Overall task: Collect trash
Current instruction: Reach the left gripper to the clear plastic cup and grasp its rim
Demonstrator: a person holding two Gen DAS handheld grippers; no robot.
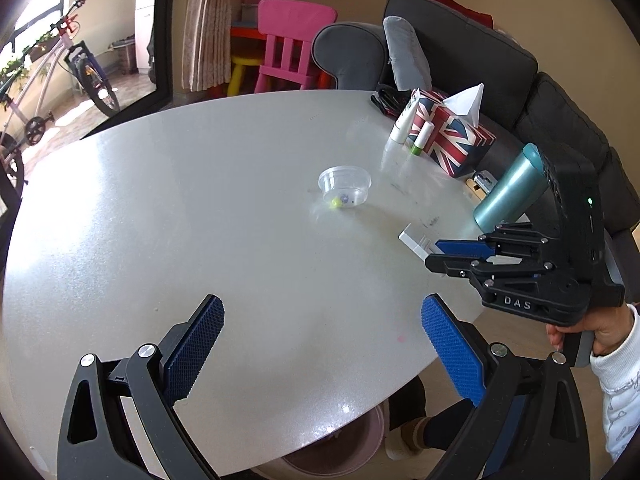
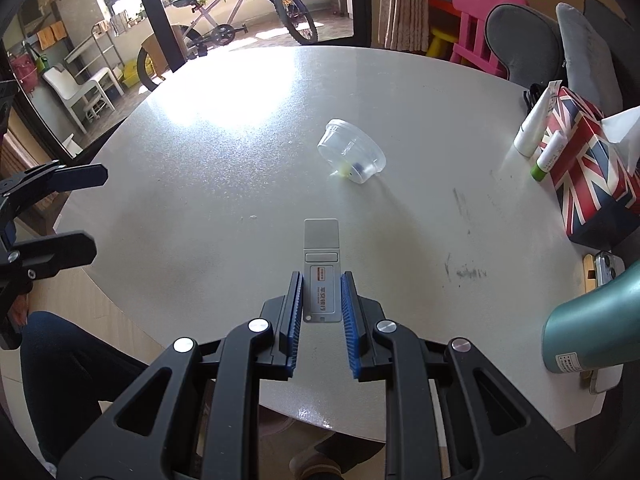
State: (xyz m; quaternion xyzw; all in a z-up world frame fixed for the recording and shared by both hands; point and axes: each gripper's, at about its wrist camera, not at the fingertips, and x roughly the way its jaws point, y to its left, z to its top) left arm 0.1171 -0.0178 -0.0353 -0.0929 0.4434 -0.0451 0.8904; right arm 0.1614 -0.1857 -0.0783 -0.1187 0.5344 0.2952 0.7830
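So, your right gripper has its fingers narrowed onto a small white card holder. It sits lengthwise between the two blue pads, which press its long edges, and its far end pokes out past the tips over the desk. Your left gripper is spread wide with nothing between its fingers, hanging above the near part of the desk.

The right wrist view is the only one where you can read the holder properly: a printed label with a red patch near the held end and a plain flap at the far end. From the left wrist view you only catch it as a white sliver sticking out of the right gripper's tips, but that view shows your hand and white sleeve on the handle, plus a pinkish bin on the floor under the desk edge. The right view adds a phone lying behind the teal bottle.

Counting things on the desk: one clear plastic cup tipped on its side near the middle with a little yellow bit inside, one Union Jack tissue box, two white tubes leaning against it (one has a green cap), one teal bottle and one phone. Off the desk there's one bicycle, one pink chair and one grey sofa.
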